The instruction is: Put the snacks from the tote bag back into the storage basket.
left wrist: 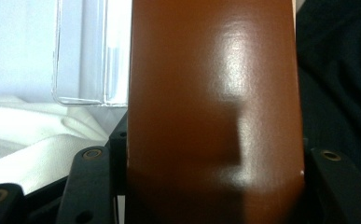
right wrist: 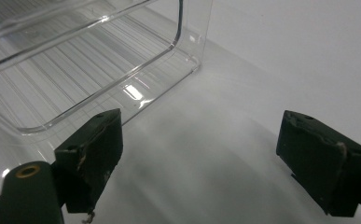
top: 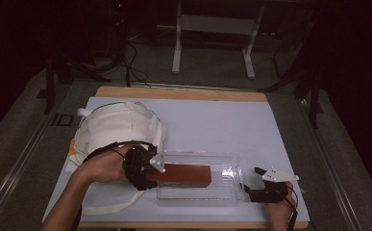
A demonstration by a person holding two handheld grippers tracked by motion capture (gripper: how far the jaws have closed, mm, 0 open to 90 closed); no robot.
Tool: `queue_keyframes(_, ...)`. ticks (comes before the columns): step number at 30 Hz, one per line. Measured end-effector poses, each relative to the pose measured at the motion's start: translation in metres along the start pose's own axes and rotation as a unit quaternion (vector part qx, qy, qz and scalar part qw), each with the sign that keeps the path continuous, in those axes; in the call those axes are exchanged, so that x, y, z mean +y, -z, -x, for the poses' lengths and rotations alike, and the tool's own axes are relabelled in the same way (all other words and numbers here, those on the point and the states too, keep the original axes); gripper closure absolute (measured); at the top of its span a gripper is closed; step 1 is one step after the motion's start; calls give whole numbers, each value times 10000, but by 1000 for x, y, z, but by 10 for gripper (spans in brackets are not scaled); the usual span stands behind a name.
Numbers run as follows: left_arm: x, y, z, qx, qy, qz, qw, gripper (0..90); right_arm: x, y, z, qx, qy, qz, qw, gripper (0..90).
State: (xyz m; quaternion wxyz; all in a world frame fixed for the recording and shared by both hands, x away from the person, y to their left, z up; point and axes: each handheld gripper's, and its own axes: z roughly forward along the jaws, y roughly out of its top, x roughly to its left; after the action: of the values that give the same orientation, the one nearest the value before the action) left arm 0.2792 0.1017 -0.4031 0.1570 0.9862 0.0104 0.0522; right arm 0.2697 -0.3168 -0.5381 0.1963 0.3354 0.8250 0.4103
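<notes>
Left gripper (top: pixel 151 169) clamps the long brown rectangular box (top: pixel 183 175), lying lengthwise inside the clear plastic tray (top: pixel 229 190) on the bench. Right gripper (top: pixel 252 185) gapes empty beside the tray's right end.

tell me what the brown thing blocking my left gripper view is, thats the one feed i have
Observer: A long brown box, clamped at one end by the left hand-held gripper; its other end reaches into a clear plastic bin.
Operator: where's the other gripper
Observer: The right hand-held gripper sits at the bin's right end, jaws apart with nothing between them.
Operator: what's the white cloth at my lower left
Observer: A white fabric bag with straps, lying behind the left hand on the white table cover.
</notes>
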Motion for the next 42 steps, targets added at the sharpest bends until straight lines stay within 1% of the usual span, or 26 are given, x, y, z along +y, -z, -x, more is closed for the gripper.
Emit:
queue_keyframes(17,6,-9,4,-81,-74,-19,9999,436,0,0,0,3,3,1,10000,145)
queue_keyframes(28,9,-13,7,-98,-169,-22,9998,436,0,0,0,-2,14,0,10000,145)
queue_keyframes(30,10,-14,8,-116,-156,-11,9998,436,0,0,0,-2,12,-1,10000,145)
queue_keyframes(35,13,-16,9,-126,-217,-86,9996,436,0,0,0,0,18,-2,10000,145)
queue_keyframes(42,18,-20,12,-149,-282,-120,9994,435,0,0,0,1,21,-6,10000,145)
